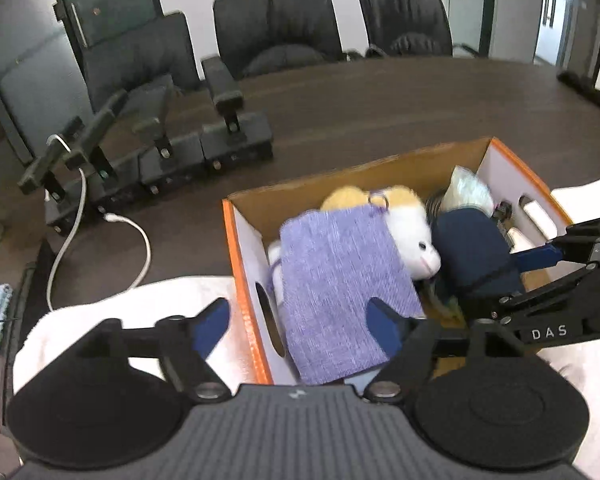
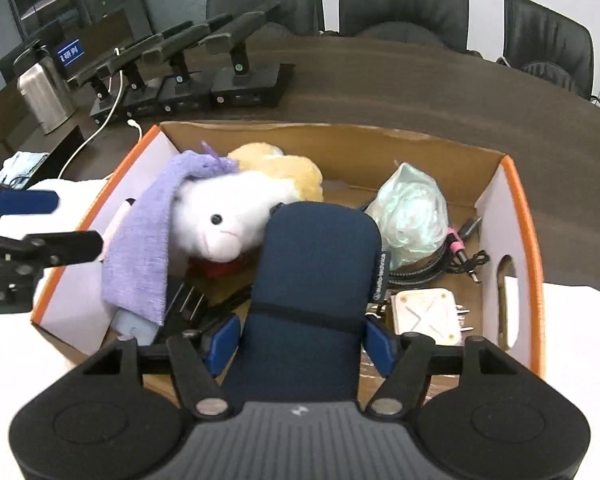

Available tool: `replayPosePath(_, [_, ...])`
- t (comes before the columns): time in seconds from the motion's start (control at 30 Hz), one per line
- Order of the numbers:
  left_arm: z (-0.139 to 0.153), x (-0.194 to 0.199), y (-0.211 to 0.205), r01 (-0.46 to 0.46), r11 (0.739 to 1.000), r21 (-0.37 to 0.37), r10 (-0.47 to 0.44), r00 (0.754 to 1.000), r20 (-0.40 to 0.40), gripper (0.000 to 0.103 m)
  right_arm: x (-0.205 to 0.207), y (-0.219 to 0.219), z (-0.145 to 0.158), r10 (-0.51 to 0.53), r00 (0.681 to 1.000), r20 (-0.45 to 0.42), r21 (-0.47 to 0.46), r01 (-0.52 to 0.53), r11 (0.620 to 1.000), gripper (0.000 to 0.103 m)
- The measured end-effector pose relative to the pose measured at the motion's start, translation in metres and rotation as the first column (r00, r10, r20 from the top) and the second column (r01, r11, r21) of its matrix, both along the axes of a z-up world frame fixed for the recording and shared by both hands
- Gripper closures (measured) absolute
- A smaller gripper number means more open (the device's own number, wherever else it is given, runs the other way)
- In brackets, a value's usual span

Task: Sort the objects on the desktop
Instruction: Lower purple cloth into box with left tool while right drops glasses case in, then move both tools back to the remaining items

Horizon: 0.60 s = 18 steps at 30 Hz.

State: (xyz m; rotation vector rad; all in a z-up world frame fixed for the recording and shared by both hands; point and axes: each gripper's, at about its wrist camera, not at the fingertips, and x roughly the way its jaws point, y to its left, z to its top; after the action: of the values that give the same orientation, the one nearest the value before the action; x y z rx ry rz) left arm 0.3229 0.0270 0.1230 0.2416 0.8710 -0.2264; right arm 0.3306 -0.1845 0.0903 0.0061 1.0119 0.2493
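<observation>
Two grippers over an orange-rimmed box (image 2: 520,216) on the desk (image 1: 380,112). Left gripper (image 1: 300,320) jaws apart, nothing clamped, purple cloth (image 1: 340,280) lying loose below, draped on a plush toy (image 2: 228,220). Right gripper (image 2: 300,340) jaws closed on a navy case (image 2: 316,272), hanging over the box middle, a bagged item (image 2: 412,212) at two o'clock of it. Best to lower the case onto a clear patch before letting go, probably. "audio-technica" apparently on the case tab; "DAS" on the right gripper's arm.
</observation>
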Motion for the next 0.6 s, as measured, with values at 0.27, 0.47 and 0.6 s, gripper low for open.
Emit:
replayPosePath(0.27, [0.021, -0.022, -0.008, -0.093, 0.993, -0.068, 0.091, 0.995, -0.037, 0.014, -0.023, -0.030, 0.054, -0.065, 0.996, 0.055, -0.031, 0.067, 0.997, 0.026])
replayPosePath(0.47, [0.022, -0.055, -0.011, -0.166, 0.983, -0.079, 0.164, 0.986, -0.026, 0.005, -0.057, -0.057, 0.066, -0.085, 0.993, 0.085, -0.040, 0.088, 0.995, 0.024])
replayPosePath(0.6, [0.018, -0.081, -0.017, -0.188, 0.979, -0.080, 0.191, 0.981, 0.030, 0.003, -0.082, -0.081, 0.067, -0.148, 0.981, 0.123, -0.005, 0.150, 0.989, 0.022])
